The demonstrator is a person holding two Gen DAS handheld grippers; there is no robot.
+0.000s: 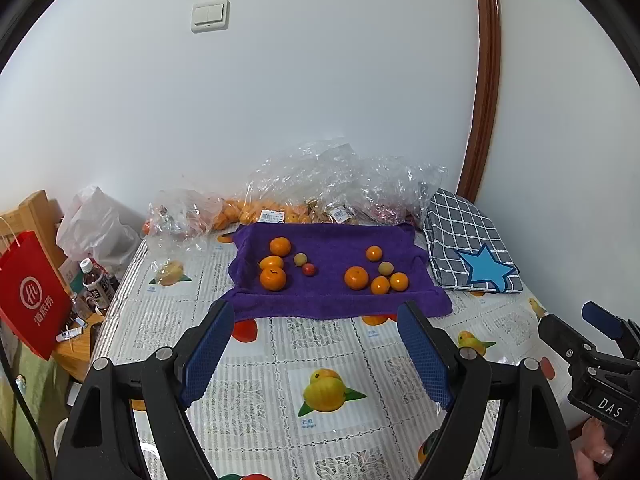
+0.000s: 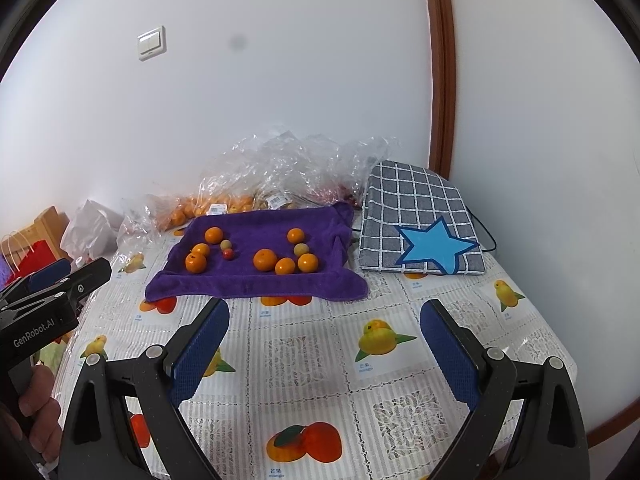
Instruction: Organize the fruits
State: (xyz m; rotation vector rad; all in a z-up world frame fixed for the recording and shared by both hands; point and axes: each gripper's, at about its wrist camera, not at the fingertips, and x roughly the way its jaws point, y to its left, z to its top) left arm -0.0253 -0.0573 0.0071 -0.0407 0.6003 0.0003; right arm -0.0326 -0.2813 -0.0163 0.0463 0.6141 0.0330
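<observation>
Purple terry towel [image 1: 332,276], plush and rumpled, lies ahead of the left gripper [image 1: 316,344] and right gripper [image 2: 324,344], both gaping wide and empty over the glossy fruit-print tablecloth [image 1: 320,344], bearing 7 round smooth oranges [image 1: 273,278] and 3 small plums [image 1: 309,269].

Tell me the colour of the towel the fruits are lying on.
The towel is purple, clearest in the right wrist view.
</observation>
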